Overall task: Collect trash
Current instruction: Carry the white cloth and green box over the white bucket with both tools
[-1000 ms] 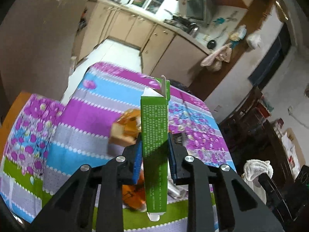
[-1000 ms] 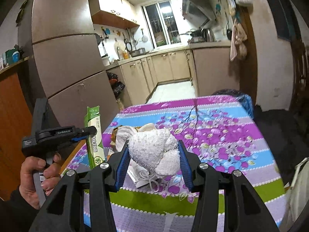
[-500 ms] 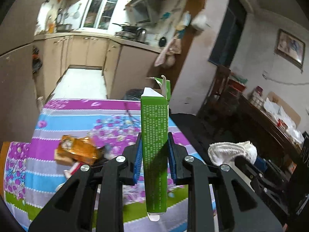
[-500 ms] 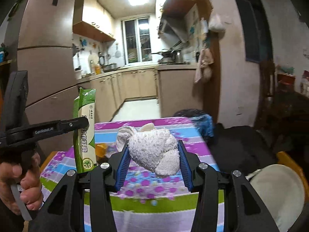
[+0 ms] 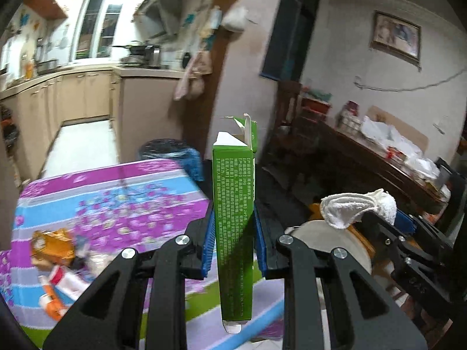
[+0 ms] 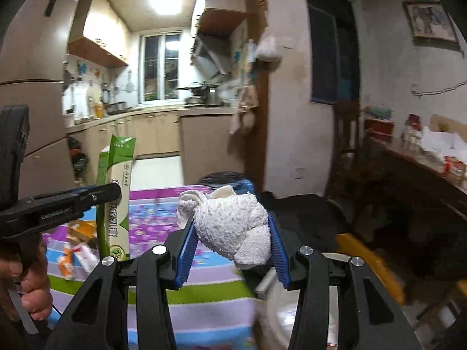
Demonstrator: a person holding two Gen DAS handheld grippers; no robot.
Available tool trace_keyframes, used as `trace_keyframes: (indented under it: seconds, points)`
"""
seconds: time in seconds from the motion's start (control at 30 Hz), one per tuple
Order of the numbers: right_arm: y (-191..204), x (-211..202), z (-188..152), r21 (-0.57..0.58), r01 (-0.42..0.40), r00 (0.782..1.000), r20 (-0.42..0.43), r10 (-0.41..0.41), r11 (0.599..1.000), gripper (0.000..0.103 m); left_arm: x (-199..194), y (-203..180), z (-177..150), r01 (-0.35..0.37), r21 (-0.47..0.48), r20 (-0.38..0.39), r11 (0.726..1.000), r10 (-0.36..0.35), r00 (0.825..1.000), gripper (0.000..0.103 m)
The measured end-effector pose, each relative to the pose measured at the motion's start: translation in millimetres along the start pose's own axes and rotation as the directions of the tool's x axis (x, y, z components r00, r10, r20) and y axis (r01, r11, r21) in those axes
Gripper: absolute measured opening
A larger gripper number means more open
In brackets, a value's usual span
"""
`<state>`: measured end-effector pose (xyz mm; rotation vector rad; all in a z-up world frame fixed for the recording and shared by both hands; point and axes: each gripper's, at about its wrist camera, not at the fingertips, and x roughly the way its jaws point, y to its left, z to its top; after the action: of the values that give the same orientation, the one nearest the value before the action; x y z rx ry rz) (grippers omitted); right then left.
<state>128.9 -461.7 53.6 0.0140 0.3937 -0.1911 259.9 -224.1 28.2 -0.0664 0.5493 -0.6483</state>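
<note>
My left gripper [image 5: 233, 242] is shut on a tall green carton [image 5: 233, 204] with an open top, held upright in the air at the table's right edge. The carton also shows in the right wrist view [image 6: 115, 201]. My right gripper [image 6: 230, 239] is shut on a crumpled white paper towel wad [image 6: 233, 227], also seen in the left wrist view [image 5: 356, 207]. Below the right gripper is a round white bin [image 6: 277, 309] with a pale rim [image 5: 309, 230]. An orange wrapper [image 5: 52, 245] and small packets [image 5: 61, 288] lie on the table.
The table has a purple, blue and green flowered cloth [image 5: 116, 198]. A dark trash bin with a blue body [image 5: 172, 154] stands beyond the table. A dark cluttered sideboard [image 5: 379, 160] runs along the right wall. Kitchen cabinets [image 6: 163, 134] are behind.
Both grippers have swung right, away from over the table, each still holding its item. The white bin has come into view under the right gripper.
</note>
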Motion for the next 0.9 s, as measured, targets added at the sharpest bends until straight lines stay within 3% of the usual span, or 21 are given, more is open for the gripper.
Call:
trace_keyframes:
  seconds: [0.23,0.47,0.57,0.9]
  points:
    - [-78,-15,-3,0.021,0.127,0.991,-0.055,-0.125,0.992,0.047,39,-75,10,0.132,0.047,-0.056,0.99,-0.13,0.99,0.022]
    - [-137,-9,-26,0.048,0.205,0.971,-0.14,-0.196,0.978,0.047,83,-136,11,0.211,0.067,-0.115,0.975,-0.203,0.972,0.022]
    - [-155,7,-34,0.07,0.21,0.962,-0.191,-0.194,0.975,0.047,100,-149,10,0.223,0.063,-0.131,0.973,-0.213,0.968,0.022]
    - [-188,47,-72,0.093,0.227,0.935,-0.299,-0.191,0.969,0.047,181,-170,-23,0.192,0.058,-0.335,0.98,-0.162,0.928,0.022]
